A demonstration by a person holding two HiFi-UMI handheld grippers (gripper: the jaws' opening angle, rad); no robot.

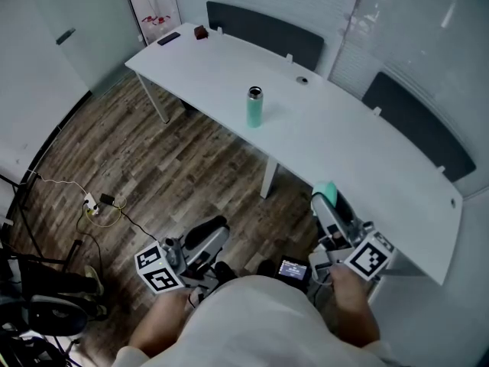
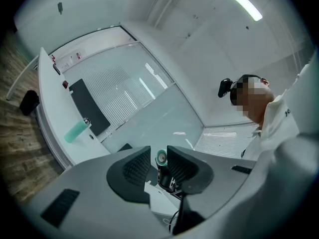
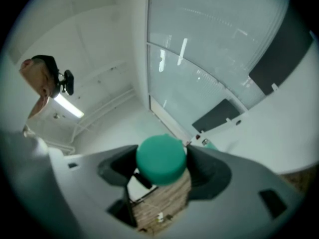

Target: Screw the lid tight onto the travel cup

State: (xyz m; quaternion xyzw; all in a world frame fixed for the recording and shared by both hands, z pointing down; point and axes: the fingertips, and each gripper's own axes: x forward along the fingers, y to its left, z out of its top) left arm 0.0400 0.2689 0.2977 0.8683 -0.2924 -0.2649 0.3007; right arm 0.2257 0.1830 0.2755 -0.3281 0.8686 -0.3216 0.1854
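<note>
A person held two tools low over a wooden floor (image 1: pixel 176 167), in front of a long, curved white desk (image 1: pixel 344 144). The right tool (image 1: pixel 327 197) pinched a round green lid (image 1: pixel 328 190) between its widely spread jaws, just off the desk's near edge towards its right end. The left tool (image 1: pixel 218 232) had its jaws pressed together on nothing. The mint-green travel cup (image 1: pixel 254 106) stood upright and uncapped, its silver neck bare, beside the desk's near edge towards the left end, well apart from both tools and from the lid. Each tool carried a cube with black-and-white square markers (image 1: pixel 372 255). No writing could be read.
</note>
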